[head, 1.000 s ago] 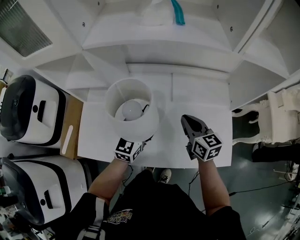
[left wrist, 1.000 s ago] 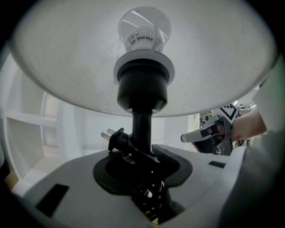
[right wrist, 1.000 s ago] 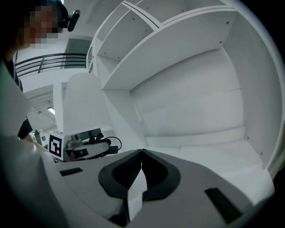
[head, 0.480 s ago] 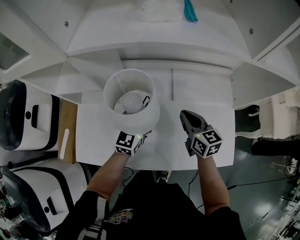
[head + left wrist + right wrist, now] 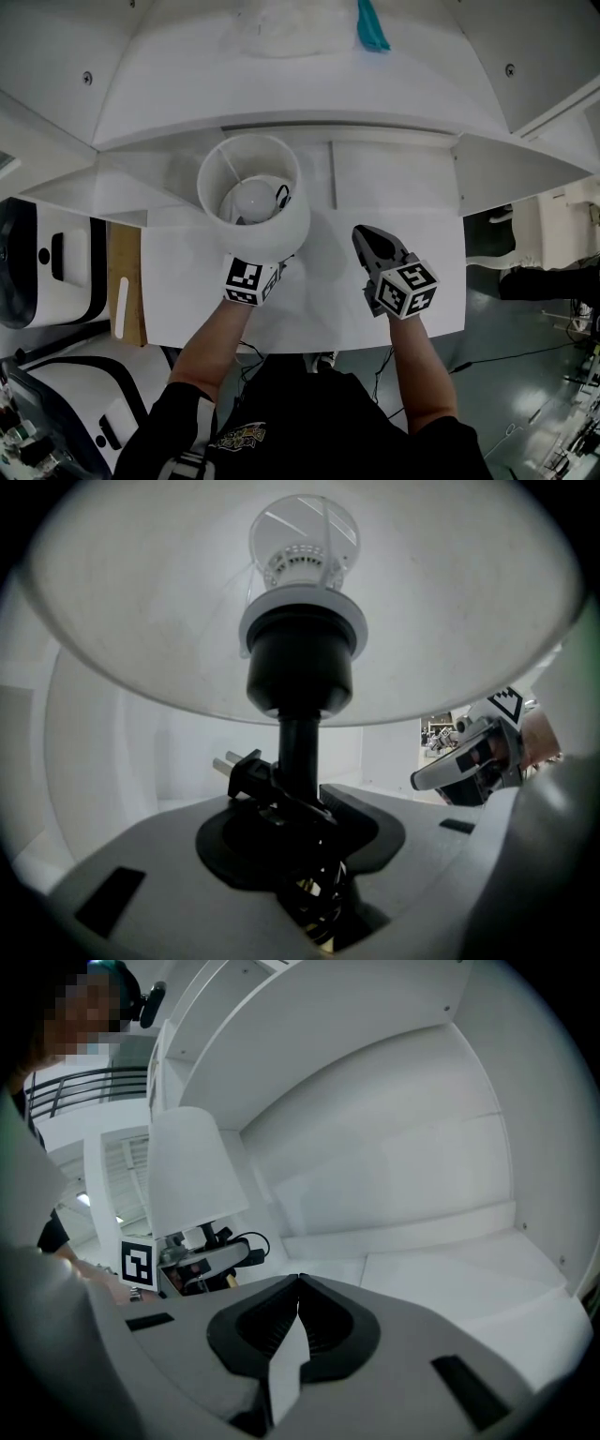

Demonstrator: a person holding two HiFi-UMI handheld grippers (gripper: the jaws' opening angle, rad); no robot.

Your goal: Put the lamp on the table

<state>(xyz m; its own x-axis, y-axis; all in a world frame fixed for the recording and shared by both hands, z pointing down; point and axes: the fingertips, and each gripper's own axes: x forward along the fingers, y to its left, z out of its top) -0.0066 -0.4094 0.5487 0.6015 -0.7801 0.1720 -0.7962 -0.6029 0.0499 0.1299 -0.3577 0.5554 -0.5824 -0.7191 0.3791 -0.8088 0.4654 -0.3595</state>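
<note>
1. A person's left gripper (image 5: 302, 808) is clamped on the black stem of a white-shaded lamp (image 5: 253, 192). The jaws press the stem from both sides, and the lamp stands upright.
2. The lampshade (image 5: 141, 621) spreads directly above the left gripper's jaws. The bulb (image 5: 251, 199) shows through the shade's open top in the head view.
3. The lamp's plug (image 5: 242, 771) juts out just left of the stem, right by the left jaw. Coiled black cord (image 5: 314, 892) is bunched below the stem, between the jaws.
4. The lamp hangs over the white table (image 5: 394, 187), ahead of the left gripper and close to the table's back edge. No view shows whether its base touches the surface.
5. The right gripper (image 5: 368, 239) is clenched with its jaw tips together and nothing between them. It is held over the table, apart from the lamp.
6. Seen from the right gripper, the lamp (image 5: 187, 1171) stands off to its left, with the left gripper's marker cube (image 5: 138, 1262) below the shade.
7. A white shelf unit (image 5: 300, 103) rises beyond both grippers, behind the table.
</note>
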